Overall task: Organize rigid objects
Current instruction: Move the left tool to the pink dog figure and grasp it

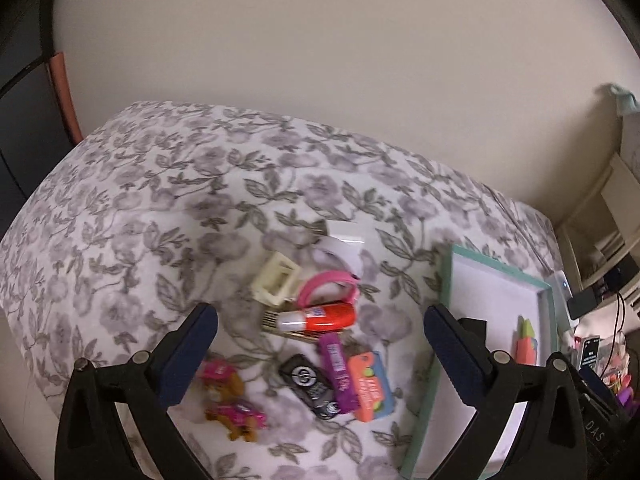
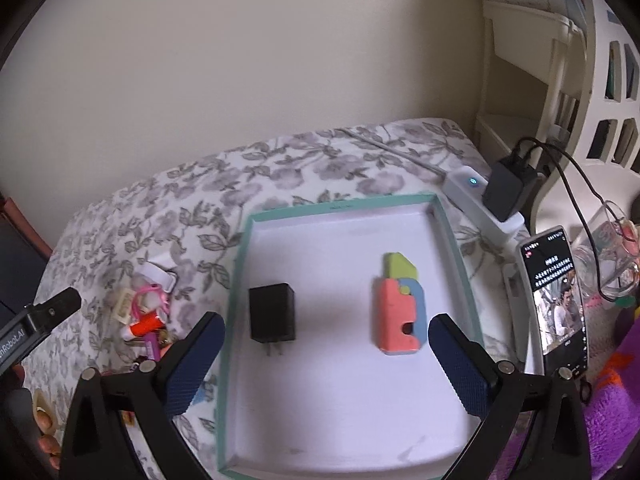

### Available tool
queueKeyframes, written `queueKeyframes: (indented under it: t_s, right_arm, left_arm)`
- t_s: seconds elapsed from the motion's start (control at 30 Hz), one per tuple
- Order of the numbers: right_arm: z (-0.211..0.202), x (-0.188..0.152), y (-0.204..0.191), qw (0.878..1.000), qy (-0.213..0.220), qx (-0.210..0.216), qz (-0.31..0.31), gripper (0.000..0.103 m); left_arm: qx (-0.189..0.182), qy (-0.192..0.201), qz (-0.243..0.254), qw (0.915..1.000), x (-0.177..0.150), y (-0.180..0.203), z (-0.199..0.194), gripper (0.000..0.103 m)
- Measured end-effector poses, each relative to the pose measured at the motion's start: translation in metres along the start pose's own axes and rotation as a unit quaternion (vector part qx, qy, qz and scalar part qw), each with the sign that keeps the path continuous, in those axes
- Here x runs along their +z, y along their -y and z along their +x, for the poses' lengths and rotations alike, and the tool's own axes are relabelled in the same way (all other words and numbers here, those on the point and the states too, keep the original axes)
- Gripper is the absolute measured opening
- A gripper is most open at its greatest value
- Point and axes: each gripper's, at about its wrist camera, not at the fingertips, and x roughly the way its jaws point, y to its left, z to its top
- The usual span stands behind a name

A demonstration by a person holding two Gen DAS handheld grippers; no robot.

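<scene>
A teal-rimmed white tray [image 2: 456, 240] lies on the floral bedspread [image 1: 160, 200]. In it lie a black charger plug [image 2: 272, 314] and a coral, green and blue block toy [image 2: 400, 312]. My right gripper [image 2: 326, 328] hangs open above the tray, nothing between its fingers. My left gripper [image 1: 320, 318] is open above a pile of small things: a red-and-white tube [image 1: 320, 318], a pink band [image 1: 328, 286], a cream frame [image 1: 276, 278], a purple stick [image 1: 340, 372], a black oval [image 1: 310, 382], an orange card [image 1: 370, 386] and a pink toy dog [image 1: 232, 404]. The tray [image 1: 448, 280] lies right of that pile.
A white power strip [image 2: 480, 196] with a black adapter [image 2: 508, 188] lies past the tray's far right corner. A lit phone [image 2: 556, 296] leans at the right, by a glass [image 2: 612, 256] and purple fabric [image 2: 612, 412]. A white shelf [image 2: 532, 80] stands beyond.
</scene>
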Motion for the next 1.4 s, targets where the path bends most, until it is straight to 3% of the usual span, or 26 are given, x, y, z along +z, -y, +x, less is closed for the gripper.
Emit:
queueKeyframes:
  t_s: [0.23, 0.53, 0.67, 0.83, 0.97, 1.03, 1.07, 1.13, 1.4]
  right_arm:
    - [-0.012, -0.001, -0.036, 0.999, 0.020, 0.027, -0.032, 0.103]
    - [-0.008, -0.008, -0.093, 0.993, -0.002, 0.082, -0.081, 0.101]
    - [0.005, -0.016, -0.116, 0.990, -0.023, 0.091, -0.108, 0.095]
    - [0.029, -0.027, -0.131, 0.986, -0.062, 0.099, -0.121, 0.085]
    - [0.053, -0.038, -0.135, 0.982, -0.099, 0.101, -0.124, 0.070]
    - [0.063, -0.044, -0.135, 0.980, -0.115, 0.098, -0.126, 0.063]
    - [0.067, -0.046, -0.136, 0.980, -0.120, 0.098, -0.128, 0.059]
    - [0.073, -0.050, -0.137, 0.978, -0.129, 0.097, -0.133, 0.057]
    - [0.090, -0.060, -0.141, 0.973, -0.154, 0.088, -0.149, 0.052]
  left_arm:
    - [0.005, -0.018, -0.013, 0.9997, 0.004, -0.033, -0.008, 0.103]
    - [0.008, -0.056, -0.063, 0.9964, 0.004, -0.079, -0.005, 0.103]
    - [0.019, -0.073, -0.078, 0.9941, -0.001, -0.092, 0.001, 0.103]
    - [0.040, -0.129, -0.080, 0.9876, -0.017, -0.098, 0.026, 0.103]
    - [0.039, -0.174, -0.091, 0.9797, -0.029, -0.101, 0.048, 0.101]
    - [0.040, -0.195, -0.094, 0.9755, -0.035, -0.101, 0.059, 0.098]
    - [0.042, -0.202, -0.095, 0.9739, -0.037, -0.102, 0.062, 0.091]
    - [0.044, -0.221, -0.100, 0.9691, -0.043, -0.103, 0.072, 0.083]
    - [0.042, -0.258, -0.108, 0.9592, -0.057, -0.106, 0.089, 0.078]
